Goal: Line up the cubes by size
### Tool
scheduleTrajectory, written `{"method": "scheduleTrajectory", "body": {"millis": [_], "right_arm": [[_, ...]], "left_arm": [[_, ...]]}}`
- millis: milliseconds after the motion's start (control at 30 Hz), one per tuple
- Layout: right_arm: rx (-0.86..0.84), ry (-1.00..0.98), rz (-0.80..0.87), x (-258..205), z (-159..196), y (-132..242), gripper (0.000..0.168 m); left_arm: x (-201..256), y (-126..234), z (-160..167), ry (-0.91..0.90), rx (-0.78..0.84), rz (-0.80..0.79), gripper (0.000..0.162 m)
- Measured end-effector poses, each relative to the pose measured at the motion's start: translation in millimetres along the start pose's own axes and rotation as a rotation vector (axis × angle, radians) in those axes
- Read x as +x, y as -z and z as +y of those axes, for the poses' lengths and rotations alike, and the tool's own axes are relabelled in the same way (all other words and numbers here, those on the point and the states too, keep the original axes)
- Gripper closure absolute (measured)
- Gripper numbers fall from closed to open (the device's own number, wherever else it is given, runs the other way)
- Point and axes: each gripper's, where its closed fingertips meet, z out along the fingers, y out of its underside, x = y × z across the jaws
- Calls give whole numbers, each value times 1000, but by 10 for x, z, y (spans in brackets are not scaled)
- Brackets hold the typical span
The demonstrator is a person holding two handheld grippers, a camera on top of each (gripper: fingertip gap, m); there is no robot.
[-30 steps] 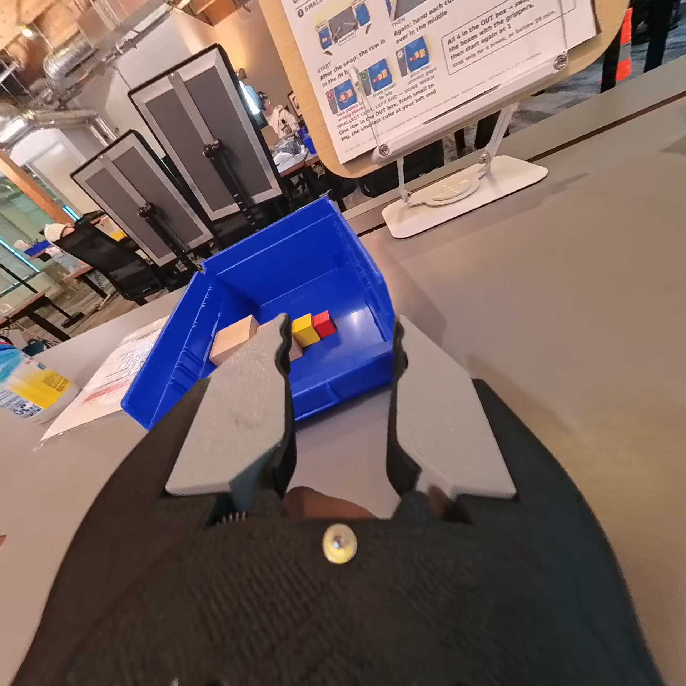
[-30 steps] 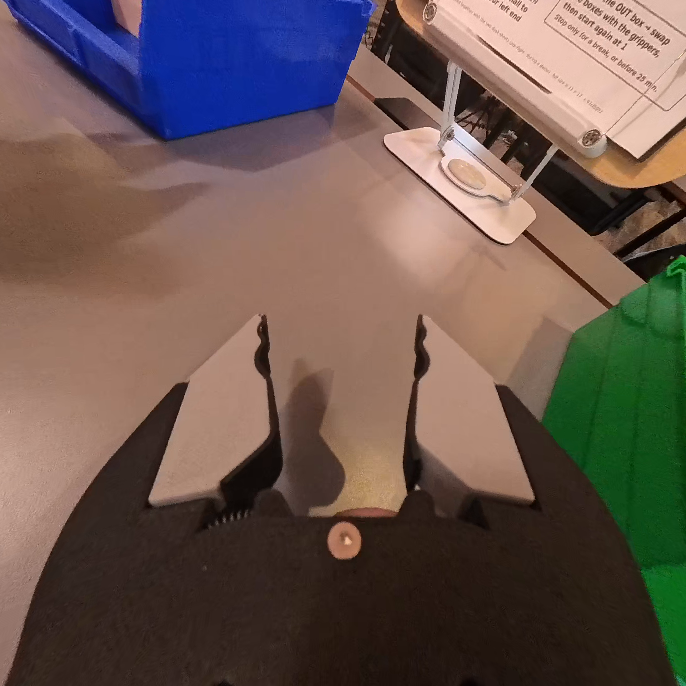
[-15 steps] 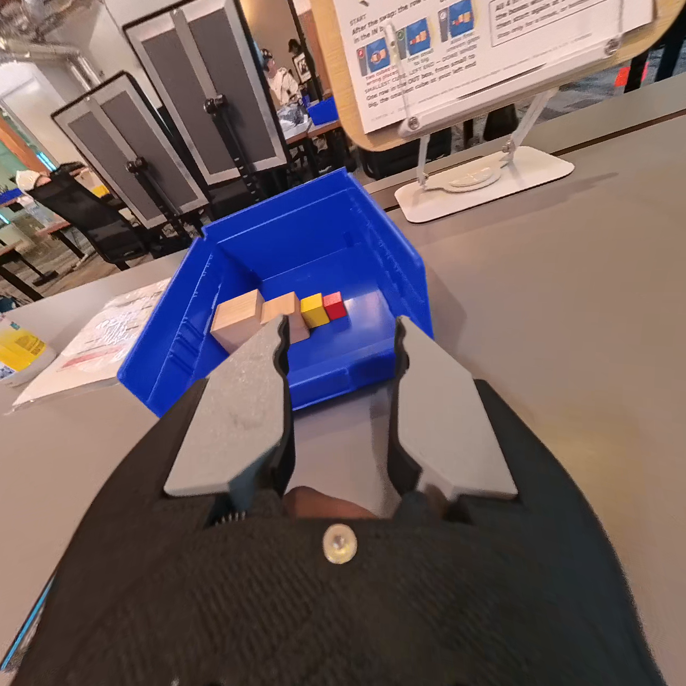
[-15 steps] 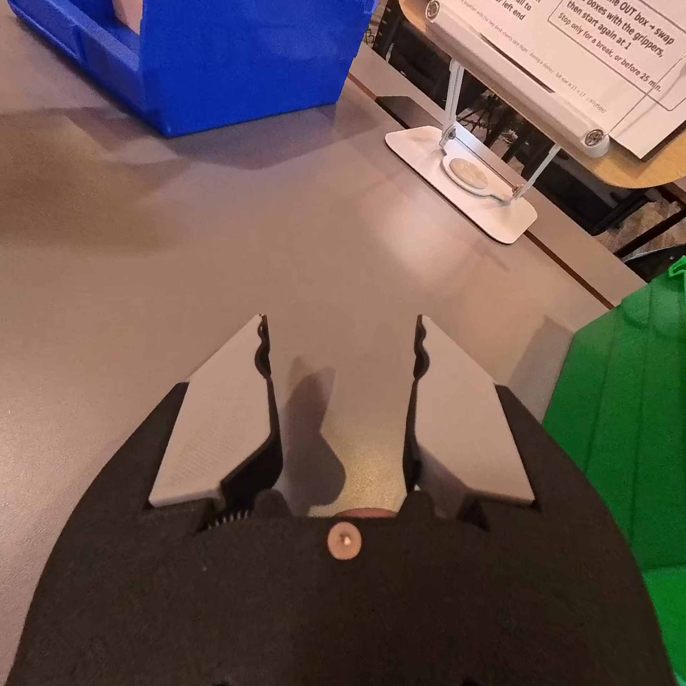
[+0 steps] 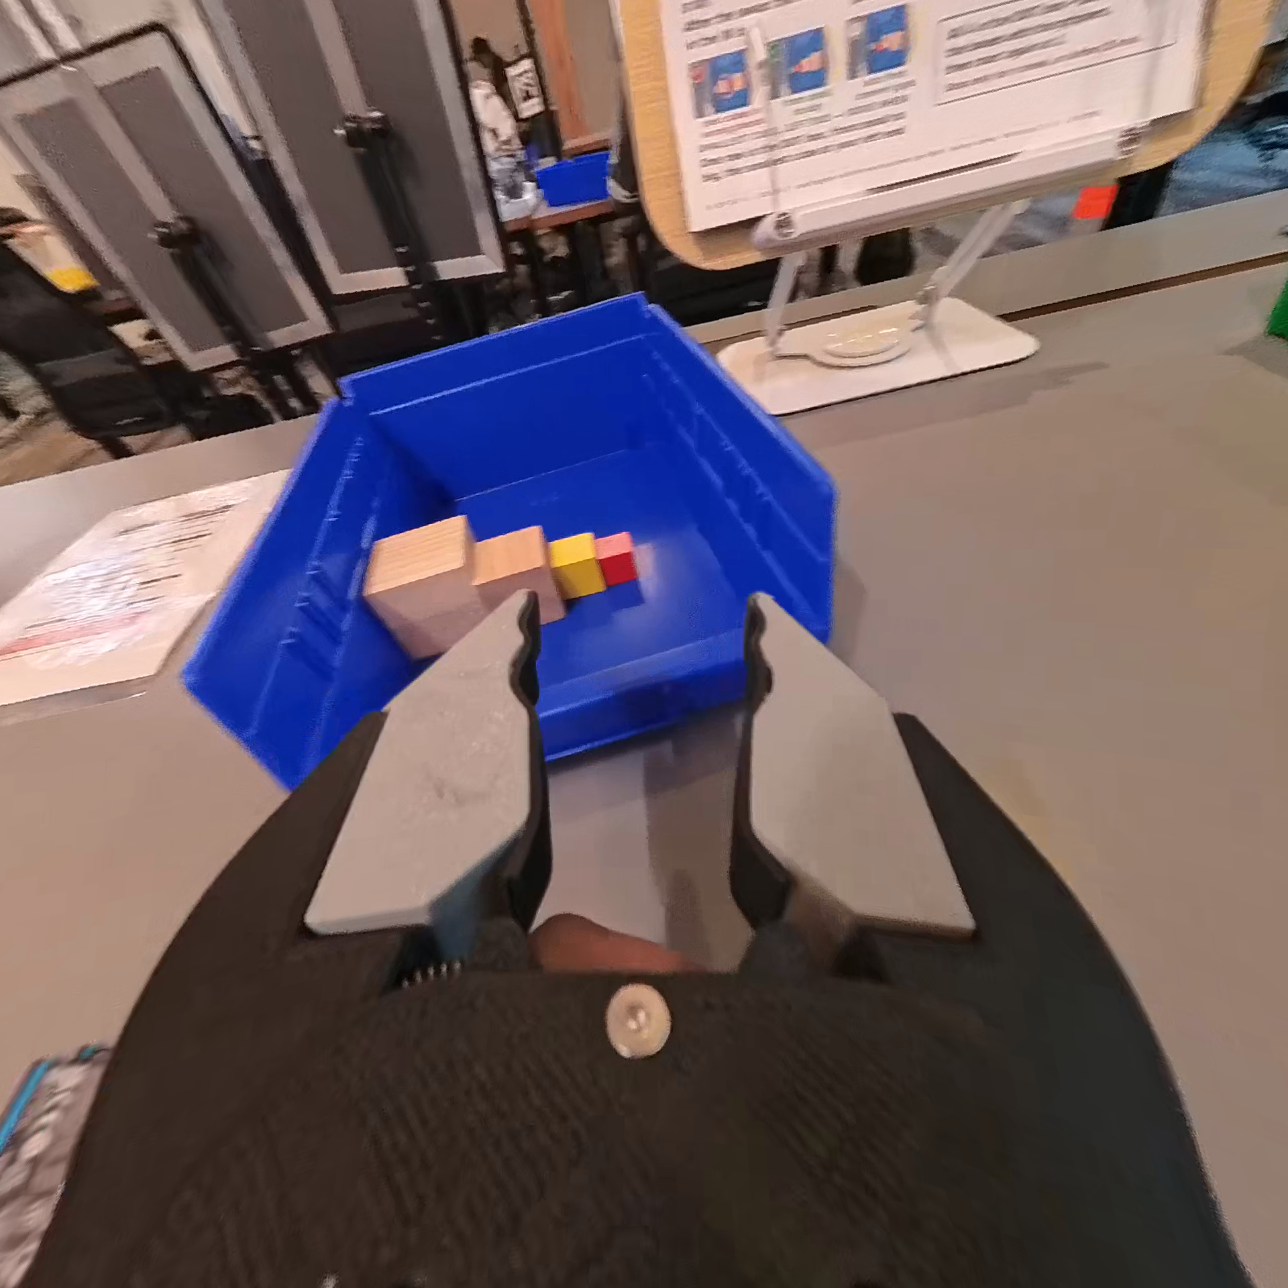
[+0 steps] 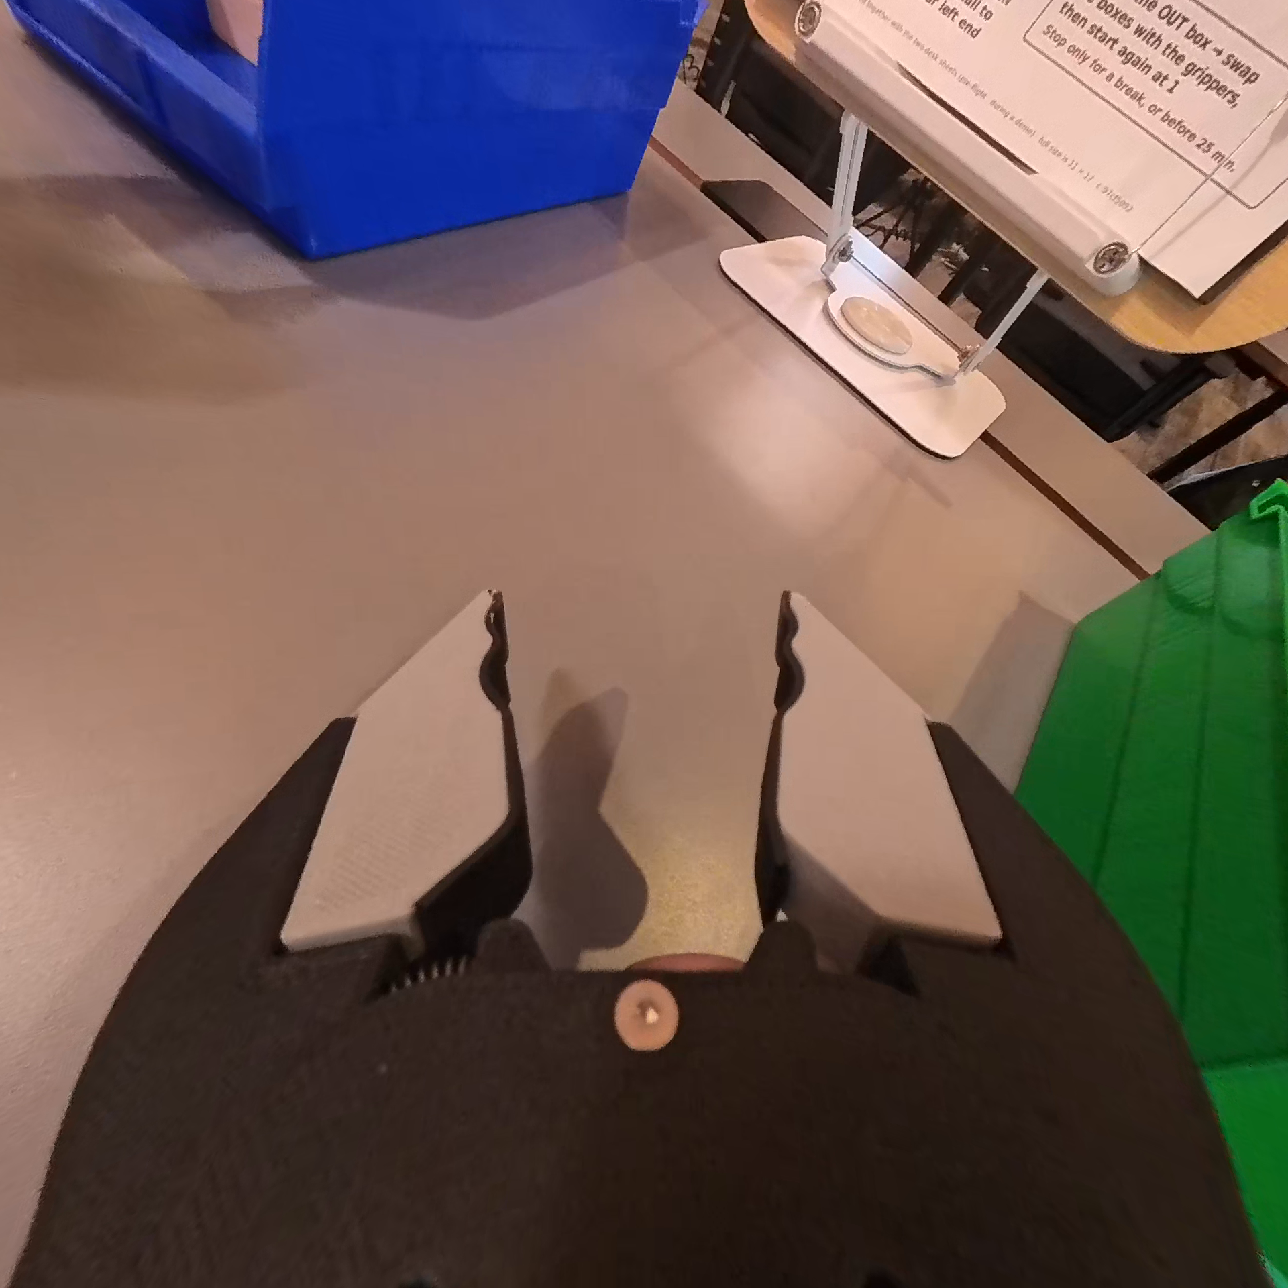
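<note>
In the left wrist view a blue bin [image 5: 767,453] holds a row of cubes touching side by side: a large wooden cube [image 5: 422,585], a smaller wooden cube [image 5: 512,568], a yellow cube [image 5: 575,566] and a small red cube [image 5: 617,557]. My left gripper [image 5: 638,606] is open and empty, above the bin's near wall, its left fingertip in front of the smaller wooden cube. My right gripper [image 6: 638,599] is open and empty over bare table. The blue bin [image 6: 418,104] shows at that view's top left.
A green bin [image 6: 1185,801] stands close to the right gripper's right side. A white stand [image 6: 871,348] bearing an instruction board [image 5: 906,104] sits at the table's far edge. Papers [image 5: 104,592] lie left of the blue bin. Dark panels and chairs stand beyond the table.
The left gripper has risen and tipped over the blue bin, so the whole cube row shows. Its jaws stay open. The right gripper has not moved.
</note>
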Motion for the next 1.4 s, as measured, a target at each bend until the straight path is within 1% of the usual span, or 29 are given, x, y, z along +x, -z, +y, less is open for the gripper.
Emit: {"method": "scheduleTrajectory", "body": {"millis": [67, 167, 300, 400, 433, 467, 533, 600, 700, 733, 800, 867, 933, 967, 1033, 1100, 1133, 1167, 1200, 1267, 1300, 1367, 1400], "right_arm": [[-4, 0, 2, 3, 3, -4, 93], [3, -4, 9, 20, -6, 4, 93], [13, -21, 13, 49, -16, 21, 93], [28, -29, 11, 53, -43, 41, 93], [31, -25, 18, 63, -50, 50, 93], [35, -20, 29, 83, -57, 65, 93], [42, -19, 51, 139, -76, 130, 92], [40, -13, 58, 206, -120, 270, 92], [9, 5, 81, 407, -234, 590, 90], [10, 5, 92, 494, -287, 718, 92], [1, 11, 87, 636, -332, 963, 102], [-78, 1, 54, 736, -194, 1144, 105], [-175, -31, -39, 733, 33, 1239, 105], [-218, -43, -84, 724, 153, 1287, 111], [-301, -52, -111, 772, 390, 1348, 131], [-356, -69, -121, 814, 554, 1321, 149], [-363, -84, -160, 770, 607, 1276, 159], [-376, -101, -196, 727, 665, 1213, 163], [-390, -112, -200, 731, 721, 1123, 162], [-392, -129, -138, 836, 800, 901, 152], [-360, -143, -108, 886, 765, 793, 152], [-293, -173, -101, 882, 668, 605, 158], [-258, -183, -106, 851, 615, 522, 158]], "left_arm": [[178, -52, -3, -28, -9, 34, 104], [393, -197, 2, -118, -36, 41, 103], [621, -462, 65, -70, -111, 97, 103], [614, -669, 128, -129, -166, 49, 104], [566, -725, 146, -149, -181, 19, 113], [521, -765, 156, -160, -190, 1, 128], [511, -783, 166, -120, -195, 32, 150], [392, -761, 198, -104, -197, -2, 153], [195, -671, 264, -70, -186, -40, 159], [157, -630, 284, -43, -184, -31, 159], [135, -544, 323, -5, -183, 4, 160], [166, -472, 347, -3, -169, 38, 158], [195, -432, 356, -49, -171, 54, 148], [181, -412, 343, -74, -167, 42, 146], [172, -375, 287, -82, -145, 28, 152], [179, -354, 260, -66, -144, 34, 151], [183, -343, 249, -58, -141, 40, 150], [188, -332, 240, -50, -138, 49, 149], [197, -319, 232, -41, -135, 61, 148], [213, -293, 209, -24, -131, 81, 144], [211, -282, 195, -23, -128, 82, 144], [207, -263, 166, -28, -116, 80, 145], [209, -258, 158, -31, -113, 80, 144]]}}
